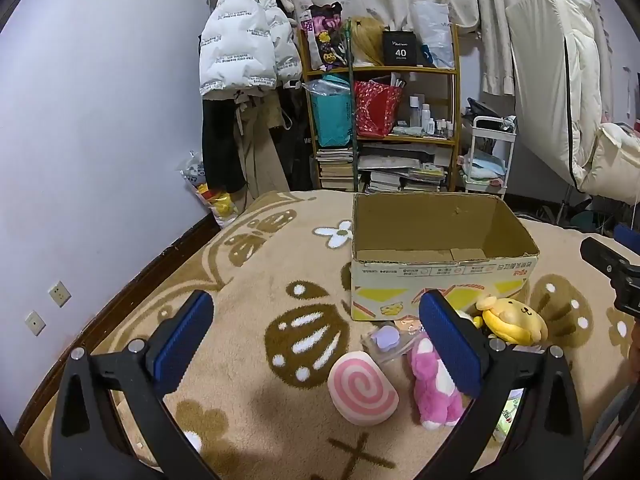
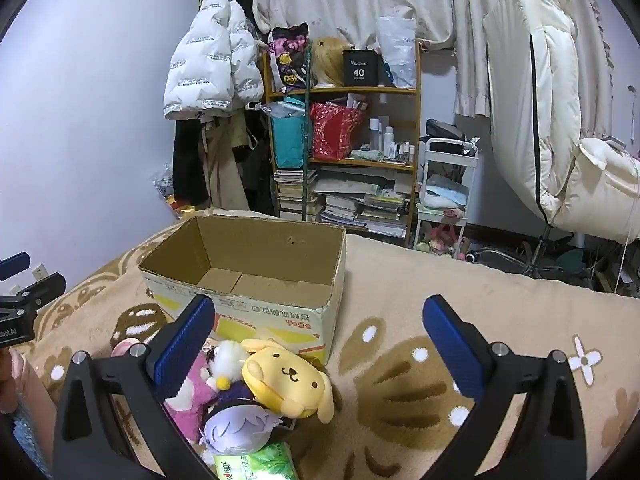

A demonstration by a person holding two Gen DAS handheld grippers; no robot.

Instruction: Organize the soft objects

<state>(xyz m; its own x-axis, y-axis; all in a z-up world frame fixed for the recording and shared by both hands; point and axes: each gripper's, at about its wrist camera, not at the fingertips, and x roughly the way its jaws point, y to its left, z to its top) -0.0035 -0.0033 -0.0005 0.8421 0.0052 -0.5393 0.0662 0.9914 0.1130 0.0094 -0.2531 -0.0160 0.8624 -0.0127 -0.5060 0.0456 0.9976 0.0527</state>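
Observation:
An open, empty cardboard box (image 1: 440,276) stands on the beige blanket; it also shows in the right wrist view (image 2: 280,312). In front of it lie soft toys: a pink swirl cushion (image 1: 362,390), a pink plush (image 1: 432,388), a yellow dog plush (image 1: 514,320) (image 2: 288,380), a small purple pouch (image 1: 386,338), a grey-haired doll (image 2: 236,426) and a green tissue pack (image 2: 256,464). My left gripper (image 1: 316,332) is open and empty above the toys. My right gripper (image 2: 320,332) is open and empty, hovering just right of the yellow dog.
A cluttered shelf (image 1: 384,120) with books and bags stands behind the bed, with hanging coats (image 1: 244,48) to its left and a white cart (image 1: 488,156) and rolled bedding (image 1: 560,92) to its right. A wall (image 1: 100,120) borders the bed's left side.

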